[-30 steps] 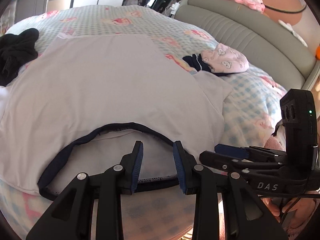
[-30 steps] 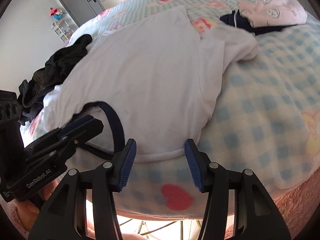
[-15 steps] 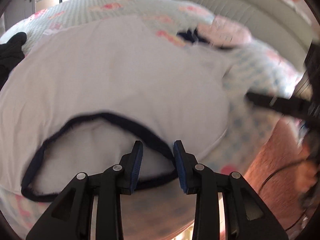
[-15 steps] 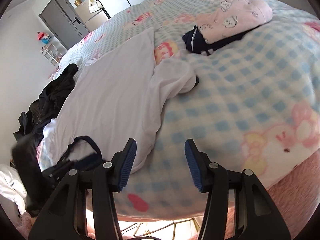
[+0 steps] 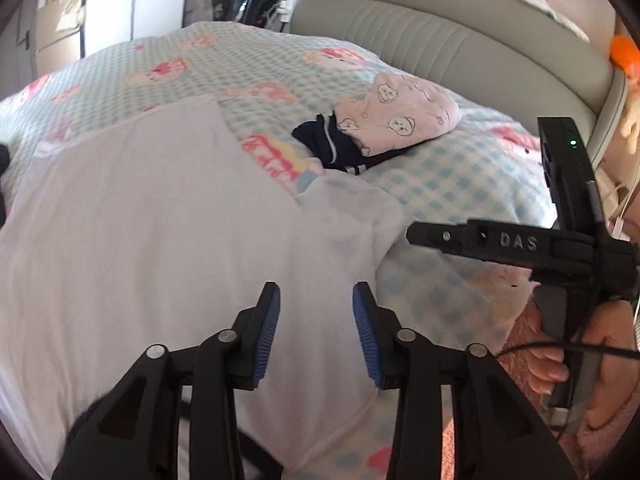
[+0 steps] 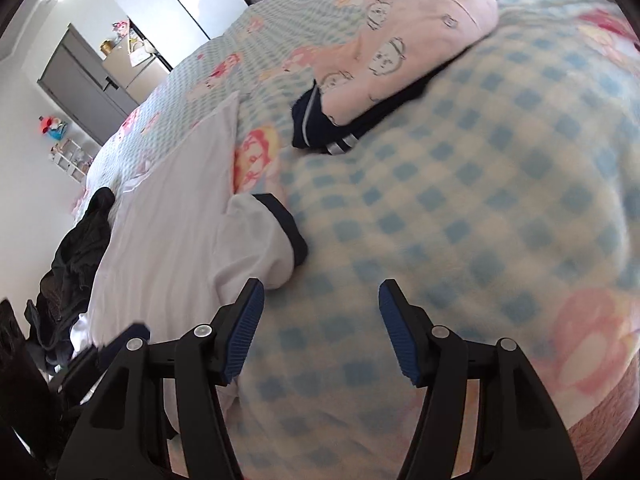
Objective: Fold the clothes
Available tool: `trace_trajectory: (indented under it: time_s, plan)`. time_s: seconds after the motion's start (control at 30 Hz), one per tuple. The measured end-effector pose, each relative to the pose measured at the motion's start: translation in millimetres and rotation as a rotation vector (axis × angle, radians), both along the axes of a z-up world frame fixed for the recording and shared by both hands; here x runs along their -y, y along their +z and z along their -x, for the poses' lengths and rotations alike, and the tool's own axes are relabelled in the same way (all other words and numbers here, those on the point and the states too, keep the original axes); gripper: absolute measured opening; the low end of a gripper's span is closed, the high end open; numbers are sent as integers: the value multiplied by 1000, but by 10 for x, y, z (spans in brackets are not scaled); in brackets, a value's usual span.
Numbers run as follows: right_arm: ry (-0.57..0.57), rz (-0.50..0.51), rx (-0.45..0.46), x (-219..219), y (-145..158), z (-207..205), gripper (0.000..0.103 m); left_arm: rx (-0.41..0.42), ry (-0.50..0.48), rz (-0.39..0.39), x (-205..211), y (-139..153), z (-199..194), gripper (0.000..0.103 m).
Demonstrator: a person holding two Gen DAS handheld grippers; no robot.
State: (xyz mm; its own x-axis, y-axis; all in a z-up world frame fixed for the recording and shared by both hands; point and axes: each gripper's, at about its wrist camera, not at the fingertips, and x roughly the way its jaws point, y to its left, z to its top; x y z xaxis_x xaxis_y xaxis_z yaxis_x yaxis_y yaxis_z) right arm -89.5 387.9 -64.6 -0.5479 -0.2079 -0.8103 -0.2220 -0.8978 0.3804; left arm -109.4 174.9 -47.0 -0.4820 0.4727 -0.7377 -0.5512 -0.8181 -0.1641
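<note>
A white T-shirt with dark navy trim lies spread flat on the checked bedspread. My left gripper hovers over the shirt's near right part, its jaws opening with nothing between them. In the right wrist view the shirt's sleeve, with its navy cuff, lies just beyond the left finger. My right gripper hangs above bare bedspread beside that sleeve, jaws opening and empty. A hand holds the right gripper's handle at the right edge of the left wrist view.
A folded pink printed garment lies on a folded navy one further up the bed. A dark heap of clothes sits at the bed's left side. A grey padded headboard runs behind, and cupboards stand at the far wall.
Both grippers moved right across the bed, away from the shirt's navy neckline. The left now sits over the shirt body, the right beside the sleeve. Both jaws stand wider.
</note>
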Motion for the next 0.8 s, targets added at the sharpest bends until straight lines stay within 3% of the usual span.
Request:
trace_trajectory:
  time_s: [0.17,0.2,0.23,0.3,0.37,0.47,0.5,0.53,0.6,0.67,0.7,0.73,0.8]
  plan:
    - [-1,22,27,-114,-58,-155,62,38,-99,25,-603,-125,323,47]
    - [11,21,30,-107,-66,-147,62,47,-107,39,-697,-187,351,43]
    - [22,19,34,-100,-74,-139,62,51,-106,58,-769,-237,374,23]
    - [44,17,38,-82,-83,-123,62,44,-70,55,-778,-222,372,13]
    - [64,22,31,-47,-58,-106,62,31,-2,-71,-569,-59,355,10]
    - [114,49,1,73,11,-67,62,87,179,-412,138,154,327,10]
    - [137,52,-9,144,35,-56,62,100,248,-490,388,171,309,10]
    - [160,55,-19,216,60,-44,62,107,312,-520,612,145,295,11]
    - [205,57,-22,388,64,-23,62,149,406,-492,956,-19,331,12]
    - [249,58,-20,572,49,-1,62,254,459,-423,1173,-244,404,13]
    - [271,59,-18,665,42,9,62,295,458,-421,1244,-309,406,17]
    - [290,59,-19,751,40,11,62,323,446,-432,1298,-339,386,34]
    - [322,60,-28,909,55,-11,64,274,429,-452,1359,-287,255,47]
